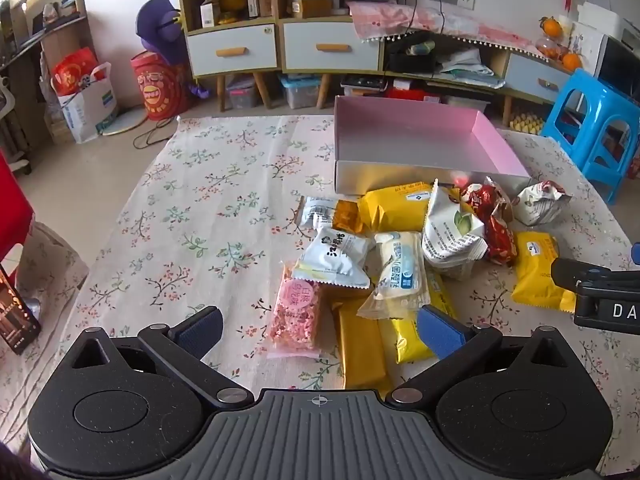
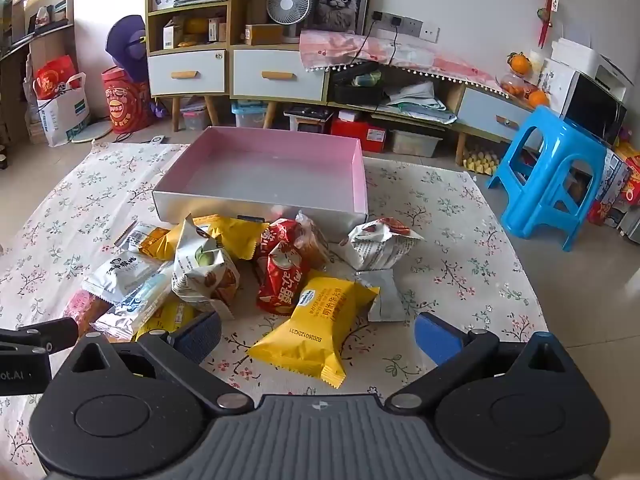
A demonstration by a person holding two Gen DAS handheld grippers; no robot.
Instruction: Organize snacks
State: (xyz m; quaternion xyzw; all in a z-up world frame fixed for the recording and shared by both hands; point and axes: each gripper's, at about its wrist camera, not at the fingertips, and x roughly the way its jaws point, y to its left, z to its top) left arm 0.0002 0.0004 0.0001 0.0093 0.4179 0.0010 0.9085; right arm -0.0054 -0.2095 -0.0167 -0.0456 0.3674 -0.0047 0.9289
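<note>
The left gripper [image 1: 320, 332] is wide open and empty above the near end of the snack pile [image 1: 400, 248], where the pink packet [image 1: 296, 314] lies, probably ready for a first pick. The pile lies on the worktop [image 1: 192, 208], against the near wall of the pink box [image 2: 264, 168], which holds nothing yet. The right gripper [image 2: 318, 336], also open and empty, hovers over a yellow packet [image 2: 316, 328].

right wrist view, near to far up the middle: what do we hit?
Right claw, open → yellow wafer packet → red snack packet → pink-lined box, empty → storage bins under the cabinet → white drawer → desk fan.
</note>
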